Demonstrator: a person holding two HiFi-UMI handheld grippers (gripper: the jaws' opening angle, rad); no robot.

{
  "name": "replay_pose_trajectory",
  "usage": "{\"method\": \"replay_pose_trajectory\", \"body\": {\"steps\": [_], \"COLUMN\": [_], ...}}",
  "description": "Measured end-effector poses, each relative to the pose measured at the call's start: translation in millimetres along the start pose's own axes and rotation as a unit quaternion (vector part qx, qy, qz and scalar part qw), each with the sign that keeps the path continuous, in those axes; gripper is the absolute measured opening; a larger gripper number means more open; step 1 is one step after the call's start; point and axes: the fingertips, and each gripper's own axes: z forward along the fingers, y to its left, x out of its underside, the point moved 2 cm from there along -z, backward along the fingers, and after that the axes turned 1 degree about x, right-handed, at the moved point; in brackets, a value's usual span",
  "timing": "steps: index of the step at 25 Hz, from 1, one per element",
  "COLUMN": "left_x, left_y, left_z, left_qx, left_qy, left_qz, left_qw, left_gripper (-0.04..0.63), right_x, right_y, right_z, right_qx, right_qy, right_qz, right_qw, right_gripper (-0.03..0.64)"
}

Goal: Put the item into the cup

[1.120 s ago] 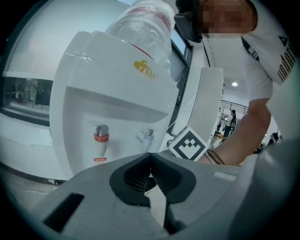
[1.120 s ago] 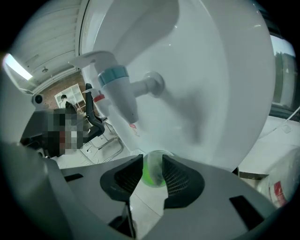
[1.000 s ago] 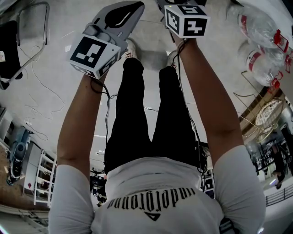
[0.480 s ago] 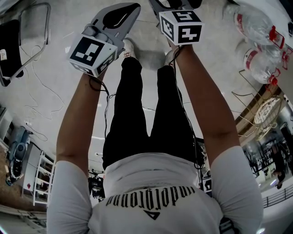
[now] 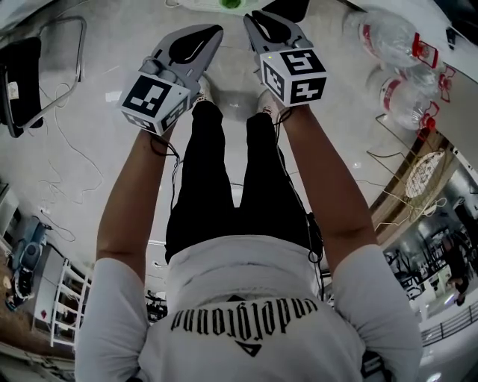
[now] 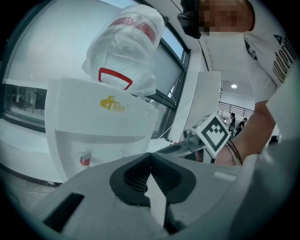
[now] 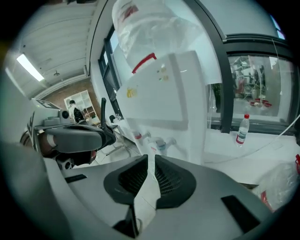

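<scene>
The jaws of the left gripper were seen together and empty in its own view. Those of the right gripper, just drawn in to a narrow slit, had nothing between them. A white water dispenser under an upturned clear plastic bottle was shown only in the gripper views, and clear plastic jugs on the pale floor at far right only in the head view; the item and the cup could be found in no view.

A small bright green thing shows at the top edge of the head view, cut off by the frame. It lies just beyond the fingertips of the left gripper and the right gripper, between them and touching neither. Whether it is the cup or the item cannot be told. The right jaws have just been closing, with nothing between them.
</scene>
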Motion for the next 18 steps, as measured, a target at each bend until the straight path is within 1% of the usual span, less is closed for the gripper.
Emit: {"method": "replay_pose_trajectory", "body": {"steps": [5, 9, 13, 18], "left_x": [-25, -49, -87, -122], "left_y": [-21, -38, -57, -89], "left_z": [-17, -32, -53, -78], "left_qx": [0.000, -0.001, -0.005, 0.004], "left_qy": [-0.004, -0.005, -0.024, -0.036], "left_qz": [-0.001, 0.002, 0.000, 0.000], "left_qw": [1.0000, 1.0000, 0.9997, 0.9993], "left_gripper": [0.015, 0.015, 0.015, 0.015], "right_x": [-24, -50, -79, -113], "right_y": [18, 41, 65, 88], "right_z": [-44, -79, -121, -171], "right_qx": [-0.022, -0.050, -0.074, -0.104], "right_qy": [-0.006, -0.015, -0.030, -0.043], "right_qz": [-0.027, -0.057, -0.080, -0.107], "right_qw": [0.999, 0.997, 0.994, 0.988], "right_gripper": [0.031, 0.023, 0.020, 0.017]}}
